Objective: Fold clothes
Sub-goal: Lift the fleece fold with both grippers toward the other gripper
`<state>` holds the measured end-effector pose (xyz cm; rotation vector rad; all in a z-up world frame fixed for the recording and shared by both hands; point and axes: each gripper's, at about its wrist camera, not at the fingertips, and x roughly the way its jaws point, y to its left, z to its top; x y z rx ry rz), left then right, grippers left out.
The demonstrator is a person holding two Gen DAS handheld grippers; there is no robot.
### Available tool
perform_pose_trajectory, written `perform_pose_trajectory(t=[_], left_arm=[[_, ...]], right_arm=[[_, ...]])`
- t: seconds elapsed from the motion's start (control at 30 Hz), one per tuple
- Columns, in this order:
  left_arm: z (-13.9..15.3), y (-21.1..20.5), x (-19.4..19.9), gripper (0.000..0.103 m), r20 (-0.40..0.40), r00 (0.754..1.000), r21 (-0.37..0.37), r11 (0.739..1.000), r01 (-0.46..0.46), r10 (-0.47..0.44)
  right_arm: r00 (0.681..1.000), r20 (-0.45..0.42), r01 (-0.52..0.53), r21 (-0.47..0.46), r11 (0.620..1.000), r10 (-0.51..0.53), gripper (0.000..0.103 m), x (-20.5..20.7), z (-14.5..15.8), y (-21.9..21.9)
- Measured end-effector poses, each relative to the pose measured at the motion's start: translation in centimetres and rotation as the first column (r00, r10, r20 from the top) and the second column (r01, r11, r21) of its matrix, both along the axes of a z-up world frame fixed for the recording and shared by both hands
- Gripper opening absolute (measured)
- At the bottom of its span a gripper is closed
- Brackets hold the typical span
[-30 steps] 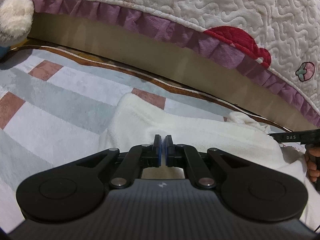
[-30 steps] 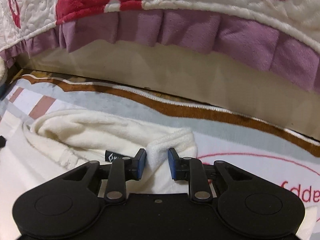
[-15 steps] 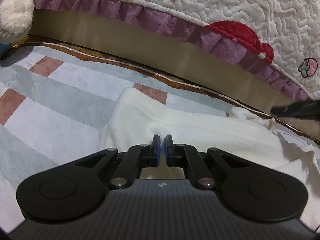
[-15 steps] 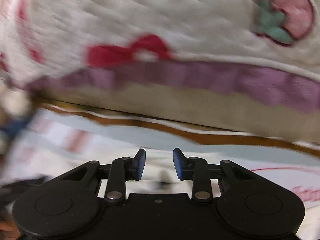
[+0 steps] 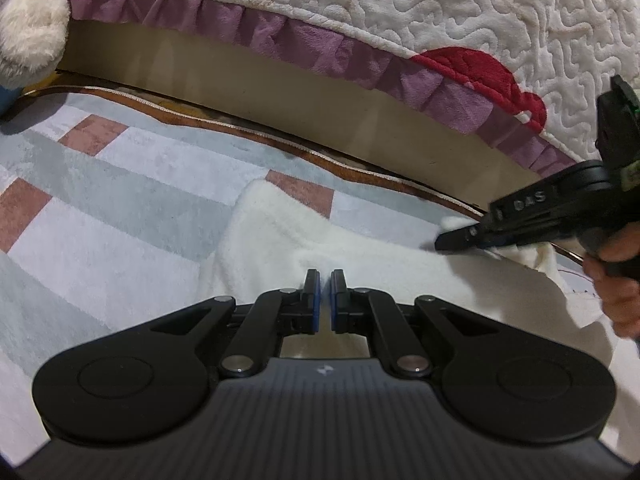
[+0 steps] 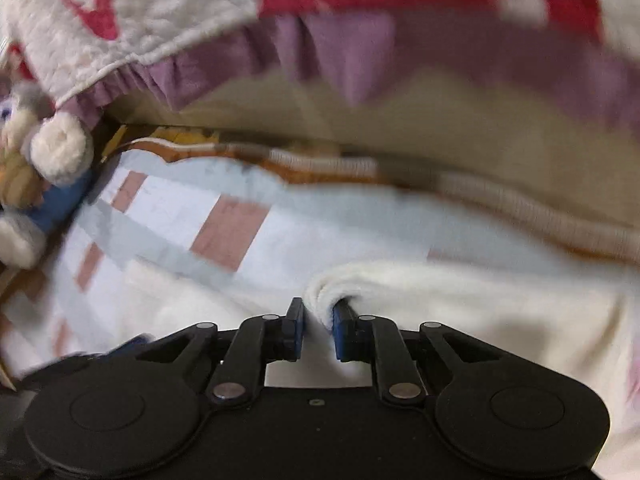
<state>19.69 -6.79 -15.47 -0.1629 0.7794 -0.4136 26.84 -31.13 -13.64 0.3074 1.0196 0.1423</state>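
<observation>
Your left gripper (image 5: 324, 280) is pinched shut on the cream garment (image 5: 360, 248), which lies on the striped rug (image 5: 120, 208); your right gripper (image 6: 319, 312) is closing on a rolled edge — a shallow bite there could slip free mid-fold.

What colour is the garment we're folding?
Cream white, plain fleece; it shows best in the left wrist view.
</observation>
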Motion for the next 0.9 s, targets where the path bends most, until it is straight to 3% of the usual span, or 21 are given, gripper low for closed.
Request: perform_pose_trajectory(t=[0.03, 0.13, 0.2, 0.27, 0.33, 0.43, 0.57, 0.63, 0.8, 0.9], left_arm=[[-0.1, 0.0, 0.0, 0.003, -0.004, 1.000, 0.000, 1.000, -0.002, 0.002], [-0.3, 0.2, 0.2, 0.003, -0.018, 1.000, -0.001, 1.000, -0.010, 0.010], [-0.5, 0.2, 0.3, 0.006, -0.020, 1.000, 0.009, 1.000, -0.011, 0.011], [-0.6, 0.2, 0.3, 0.007, -0.020, 1.000, 0.025, 1.000, -0.014, 0.015], [-0.6, 0.4, 0.3, 0.008, -0.021, 1.000, 0.024, 0.999, -0.021, 0.022], [-0.5, 1.3, 0.7, 0.010, -0.031, 0.999, -0.017, 0.999, -0.040, 0.039], [-0.4, 3.5, 1.4, 0.016, -0.061, 0.995, -0.127, 0.988, -0.088, 0.081], [-0.3, 5.1, 1.8, 0.020, -0.069, 0.991, -0.190, 0.974, -0.126, 0.115], [-0.9, 6.4, 2.7, 0.041, -0.074, 0.989, -0.221, 0.965, -0.140, 0.126], [-1.6, 6.4, 3.4, 0.048, -0.112, 0.990, -0.244, 0.963, -0.115, 0.090]], right_arm=[[1.000, 0.020, 0.002, -0.024, 1.000, -0.002, 0.017, 0.4, -0.2, -0.6], [1.000, 0.009, -0.028, 0.045, 0.999, 0.028, 0.015, 1.0, -2.6, -2.9], [1.000, 0.020, -0.016, 0.090, 0.996, 0.014, 0.018, 0.5, -2.2, -4.1], [0.998, 0.034, 0.045, 0.132, 0.990, -0.050, 0.048, -0.6, -1.3, -5.5], [0.976, 0.118, 0.166, 0.142, 0.976, -0.183, 0.054, -3.8, 1.3, -7.9], [0.914, 0.261, 0.276, 0.158, 0.948, -0.309, 0.054, -9.9, 4.6, -12.1], [0.877, 0.338, 0.352, 0.032, 0.935, -0.342, 0.043, -18.7, 7.0, -16.7], [0.876, 0.314, 0.377, 0.028, 0.926, -0.366, 0.041, -22.3, 6.9, -18.6], [0.875, 0.229, 0.436, 0.007, 0.900, -0.426, 0.043, -27.4, 4.2, -22.1], [0.840, 0.218, 0.482, 0.121, 0.868, -0.497, 0.053, -28.3, 1.8, -23.5]])
